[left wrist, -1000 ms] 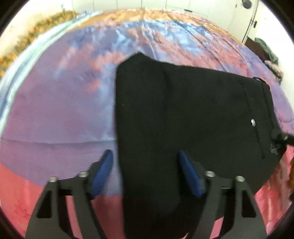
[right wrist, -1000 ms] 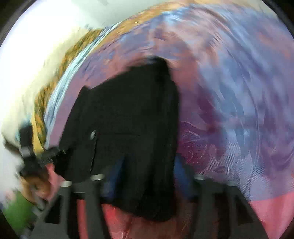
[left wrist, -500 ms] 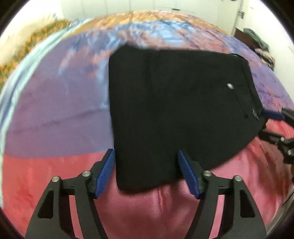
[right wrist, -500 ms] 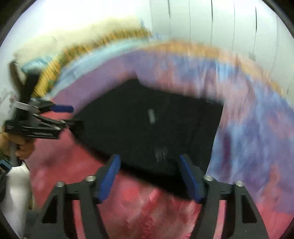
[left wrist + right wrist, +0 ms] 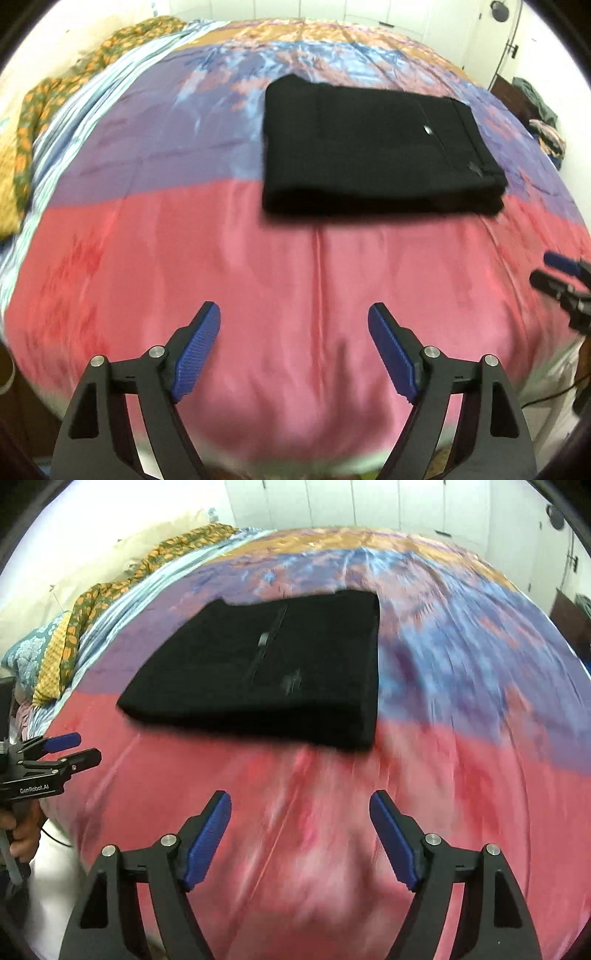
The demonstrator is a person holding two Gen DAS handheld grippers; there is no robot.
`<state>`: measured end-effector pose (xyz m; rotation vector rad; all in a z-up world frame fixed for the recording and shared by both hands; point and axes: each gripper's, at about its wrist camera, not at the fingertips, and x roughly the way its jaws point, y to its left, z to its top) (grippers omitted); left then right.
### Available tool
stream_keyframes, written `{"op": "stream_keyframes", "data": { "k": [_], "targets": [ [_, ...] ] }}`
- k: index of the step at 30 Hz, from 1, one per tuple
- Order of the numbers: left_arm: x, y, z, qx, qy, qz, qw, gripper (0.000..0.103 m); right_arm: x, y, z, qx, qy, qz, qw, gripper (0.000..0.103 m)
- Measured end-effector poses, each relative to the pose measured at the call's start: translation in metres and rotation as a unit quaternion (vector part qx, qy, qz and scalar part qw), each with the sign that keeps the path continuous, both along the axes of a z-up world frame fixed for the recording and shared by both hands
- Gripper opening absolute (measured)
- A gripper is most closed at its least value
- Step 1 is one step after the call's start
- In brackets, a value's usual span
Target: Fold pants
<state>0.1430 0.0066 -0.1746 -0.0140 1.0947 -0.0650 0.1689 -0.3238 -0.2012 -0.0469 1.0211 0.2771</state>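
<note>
The black pants (image 5: 373, 147) lie folded into a flat rectangle on the bed, with the waistband and a small button at the right in the left wrist view. They also show in the right wrist view (image 5: 266, 668). My left gripper (image 5: 294, 325) is open and empty above the pink part of the bedspread, well short of the pants. It also shows at the left edge of the right wrist view (image 5: 74, 747). My right gripper (image 5: 301, 814) is open and empty, also apart from the pants. Its fingertips show at the right edge of the left wrist view (image 5: 550, 269).
The bedspread (image 5: 184, 258) is pink near me, purple and blue further away, orange at the far end. An orange-green patterned cloth (image 5: 110, 587) and a pillow (image 5: 31, 653) lie along the left edge. White cupboard doors (image 5: 369, 502) stand behind the bed. Clothes (image 5: 543, 118) are piled at the right.
Both grippers have pulled back from the pants towards the bed's near edge. A second ago the pants lay between their open fingers; now they lie folded and free.
</note>
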Motion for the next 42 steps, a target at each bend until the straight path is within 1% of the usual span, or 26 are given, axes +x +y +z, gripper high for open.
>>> {"op": "stream_keyframes", "data": {
  "k": [3, 5, 8, 10, 13, 14, 17, 19, 23, 26, 30, 32, 37, 42],
  "targets": [
    [-0.024, -0.001, 0.006, -0.003, -0.005, 0.018, 0.9998, 0.084, -0.033, 0.0, 0.001, 0.006, 0.017, -0.022, 1.0, 0.084],
    [-0.037, -0.003, 0.011, -0.002, -0.007, 0.025, 0.9997, 0.086, -0.05, -0.001, 0.005, 0.007, 0.018, -0.04, 0.999, 0.09],
    [-0.049, -0.007, 0.018, -0.001, -0.009, 0.028, 0.9996, 0.086, -0.07, 0.003, 0.017, 0.0, 0.005, -0.055, 0.998, 0.093],
    [-0.055, -0.009, 0.024, -0.002, -0.017, 0.031, 0.9994, 0.087, -0.082, 0.009, 0.027, -0.005, -0.008, -0.059, 0.998, 0.097],
    [-0.065, -0.012, 0.034, 0.001, -0.031, 0.029, 0.9991, 0.09, -0.094, 0.017, 0.04, -0.011, -0.021, -0.058, 0.998, 0.101],
    [-0.069, -0.012, 0.04, 0.005, -0.041, 0.028, 0.9988, 0.092, -0.099, 0.02, 0.045, -0.012, -0.027, -0.056, 0.998, 0.102],
    [-0.079, -0.013, 0.053, 0.015, -0.065, 0.028, 0.9973, 0.097, -0.107, 0.027, 0.06, -0.014, -0.047, -0.054, 0.997, 0.102],
    [-0.085, -0.012, 0.061, 0.02, -0.08, 0.027, 0.9962, 0.098, -0.113, 0.03, 0.069, -0.017, -0.057, -0.056, 0.997, 0.103],
    [-0.092, -0.01, 0.07, 0.034, -0.093, 0.03, 0.9946, 0.099, -0.117, 0.034, 0.082, -0.018, -0.063, -0.058, 0.996, 0.103],
    [-0.096, -0.007, 0.074, 0.034, -0.093, 0.031, 0.9946, 0.099, -0.121, 0.039, 0.087, -0.027, -0.06, -0.055, 0.996, 0.103],
    [-0.1, -0.006, 0.081, 0.035, -0.093, 0.028, 0.9946, 0.1, -0.126, 0.039, 0.092, -0.025, -0.056, -0.051, 0.997, 0.103],
    [-0.101, -0.008, 0.086, 0.038, -0.097, 0.026, 0.9942, 0.102, -0.13, 0.038, 0.096, -0.029, -0.063, -0.05, 0.996, 0.103],
    [-0.105, -0.014, 0.097, 0.032, -0.105, 0.019, 0.9938, 0.102, -0.137, 0.035, 0.105, -0.033, -0.076, -0.055, 0.995, 0.103],
    [-0.112, -0.025, 0.103, 0.048, -0.115, 0.008, 0.9921, 0.102, -0.142, 0.037, 0.112, -0.043, -0.083, -0.055, 0.994, 0.103]
  ]
}}
